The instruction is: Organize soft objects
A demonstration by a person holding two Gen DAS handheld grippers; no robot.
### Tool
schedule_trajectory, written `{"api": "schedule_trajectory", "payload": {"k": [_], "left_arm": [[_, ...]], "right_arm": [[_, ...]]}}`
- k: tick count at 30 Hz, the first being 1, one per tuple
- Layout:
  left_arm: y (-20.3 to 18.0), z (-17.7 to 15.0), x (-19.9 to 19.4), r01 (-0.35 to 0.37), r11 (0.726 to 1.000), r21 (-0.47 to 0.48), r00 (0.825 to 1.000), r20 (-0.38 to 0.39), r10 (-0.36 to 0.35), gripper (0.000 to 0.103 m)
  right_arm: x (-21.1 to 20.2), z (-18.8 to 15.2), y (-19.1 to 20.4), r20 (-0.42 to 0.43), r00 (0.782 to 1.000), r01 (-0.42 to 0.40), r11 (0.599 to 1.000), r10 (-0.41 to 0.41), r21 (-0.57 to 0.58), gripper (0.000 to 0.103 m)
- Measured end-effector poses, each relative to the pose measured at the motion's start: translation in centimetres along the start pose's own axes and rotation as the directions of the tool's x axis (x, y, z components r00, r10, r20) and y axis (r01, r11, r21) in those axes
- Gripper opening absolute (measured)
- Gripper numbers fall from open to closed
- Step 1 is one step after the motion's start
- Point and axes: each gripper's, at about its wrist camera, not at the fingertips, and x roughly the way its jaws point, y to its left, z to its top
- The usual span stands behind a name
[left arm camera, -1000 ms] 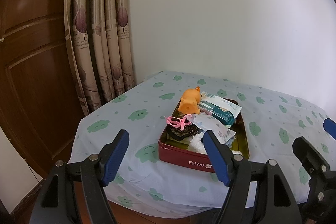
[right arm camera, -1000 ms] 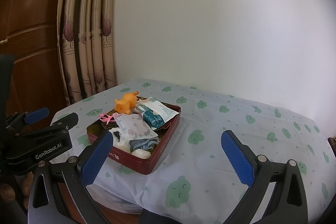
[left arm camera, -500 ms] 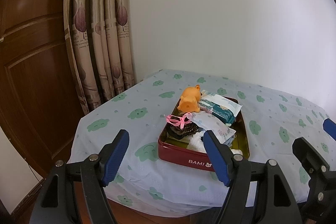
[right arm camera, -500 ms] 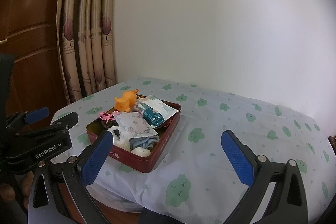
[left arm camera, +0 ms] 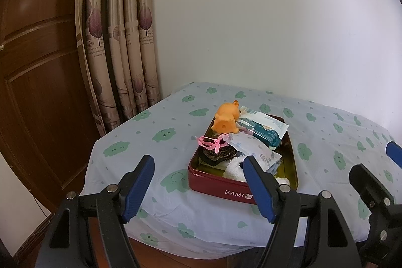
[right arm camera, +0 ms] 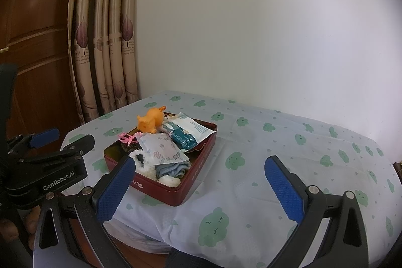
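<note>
Hardly anything has shifted since the earlier frames: both claws hang in almost the same spots short of the table, with only a slight drift of the view toward the tin.

Ahead of the left claw, just past its right fingertip, sits the red tin on the cloud-print tablecloth. The right claw sees the same tin ahead and to its left, partly behind its left fingertip. Both claws stand wide apart and grip nothing.

Inside the tin, at the end farthest from the claws, an orange toy perches at the far left corner beside a teal wipes pack. Nearer lie a floral pouch, a dark scrunchie with a pink ribbon, something white and fluffy and a folded grey cloth.

Every soft thing in view already lies in the tin, heaped loosely rather than in rows, and none is seen on the tablecloth. By that showing, the gathering looks done or nearly so; what may be left is tidying the pile, though the pictures cannot settle it.
</note>
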Motion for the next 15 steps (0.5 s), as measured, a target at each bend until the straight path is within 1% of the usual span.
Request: {"api": "schedule_trajectory", "payload": {"k": [15], "left_arm": [[0.04,0.06,0.11,0.003,1.0,0.001,1.0,-0.004,-0.003,0.075]], "right_arm": [[-0.01,-0.23,0.02,-0.005,1.0,-0.002,1.0,0.002,0.001,0.102]]}}
